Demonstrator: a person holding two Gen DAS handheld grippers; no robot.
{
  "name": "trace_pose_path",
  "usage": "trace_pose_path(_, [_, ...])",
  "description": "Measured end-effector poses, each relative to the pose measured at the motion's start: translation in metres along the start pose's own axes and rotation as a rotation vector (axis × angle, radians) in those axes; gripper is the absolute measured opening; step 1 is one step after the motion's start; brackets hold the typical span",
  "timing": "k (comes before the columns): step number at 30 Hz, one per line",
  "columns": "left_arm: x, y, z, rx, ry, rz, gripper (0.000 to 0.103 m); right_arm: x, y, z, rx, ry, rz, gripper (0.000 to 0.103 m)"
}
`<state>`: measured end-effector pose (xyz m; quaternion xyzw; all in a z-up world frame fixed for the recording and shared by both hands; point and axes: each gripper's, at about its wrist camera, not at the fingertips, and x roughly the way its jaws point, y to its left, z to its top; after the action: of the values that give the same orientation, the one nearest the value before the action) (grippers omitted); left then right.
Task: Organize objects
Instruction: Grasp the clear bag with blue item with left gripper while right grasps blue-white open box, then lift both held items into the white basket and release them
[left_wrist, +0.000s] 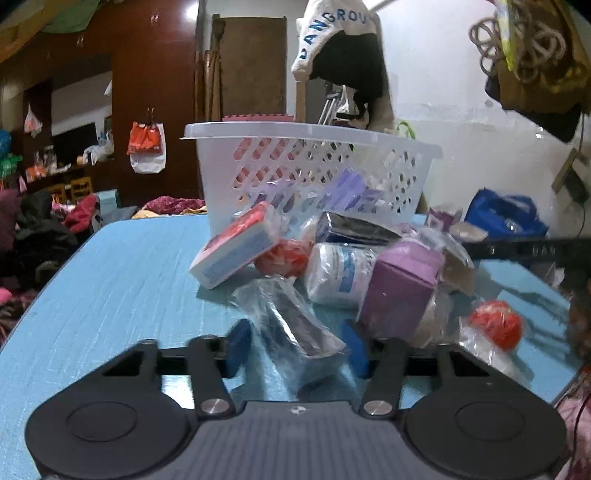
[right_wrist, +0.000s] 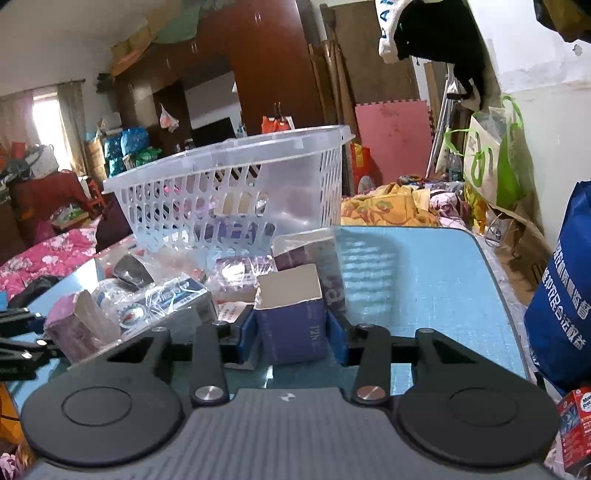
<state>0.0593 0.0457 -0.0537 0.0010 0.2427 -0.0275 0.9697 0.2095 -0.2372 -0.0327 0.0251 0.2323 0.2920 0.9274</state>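
Note:
A pile of small packaged goods lies on the blue table (left_wrist: 110, 280) in front of a white slotted plastic basket (left_wrist: 306, 173), which also shows in the right wrist view (right_wrist: 236, 184). My left gripper (left_wrist: 297, 349) is open around a dark item in a clear plastic bag (left_wrist: 291, 325), the blue pads apart from it on both sides. Near it lie a red-and-white box (left_wrist: 236, 247), a purple box (left_wrist: 402, 291), a white wrapped pack (left_wrist: 340, 273) and red balls (left_wrist: 496, 323). My right gripper (right_wrist: 291, 332) is shut on an open-topped purple box (right_wrist: 291, 317).
Some packs lie inside the basket. A blue bag (right_wrist: 565, 306) stands beyond the table's right edge, with a red carton (right_wrist: 574, 432) below it. Bare table surface (right_wrist: 424, 280) lies right of the pile. Bedding and clutter surround the table.

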Motion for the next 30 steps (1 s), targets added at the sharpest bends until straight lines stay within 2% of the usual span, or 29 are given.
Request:
trace_pose_path(6, [-0.022, 0.009, 0.003, -0.039, -0.124, -0.001, 0.039, -0.013, -0.007, -0.002, 0.049, -0.090, 0.020, 0.045])
trace_pose_path(9, [-0.026, 0.012, 0.006, -0.042, -0.145, -0.004, 0.039, -0.014, -0.008, -0.002, 0.060, -0.105, 0.031, 0.045])
trace_pose_path(14, [-0.024, 0.017, 0.007, -0.081, -0.179, -0.051, 0.039, -0.014, -0.007, -0.001, 0.059, -0.115, 0.028, 0.044])
trace_pose_path(19, [-0.027, 0.026, 0.014, -0.099, -0.213, -0.076, 0.039, -0.028, 0.001, 0.005, 0.029, -0.191, -0.024, 0.044])
trace_pose_path(23, [-0.041, 0.032, 0.040, -0.100, -0.274, -0.078, 0.039, -0.052, 0.017, 0.043, -0.020, -0.266, -0.016, 0.044])
trace_pose_path(27, [-0.049, 0.021, 0.086, -0.051, -0.352, -0.052, 0.039, -0.051, 0.042, 0.089, -0.104, -0.294, -0.004, 0.044])
trace_pose_path(30, [-0.038, 0.016, 0.121, -0.047, -0.342, -0.069, 0.039, -0.035, 0.052, 0.114, -0.125, -0.279, 0.039, 0.044])
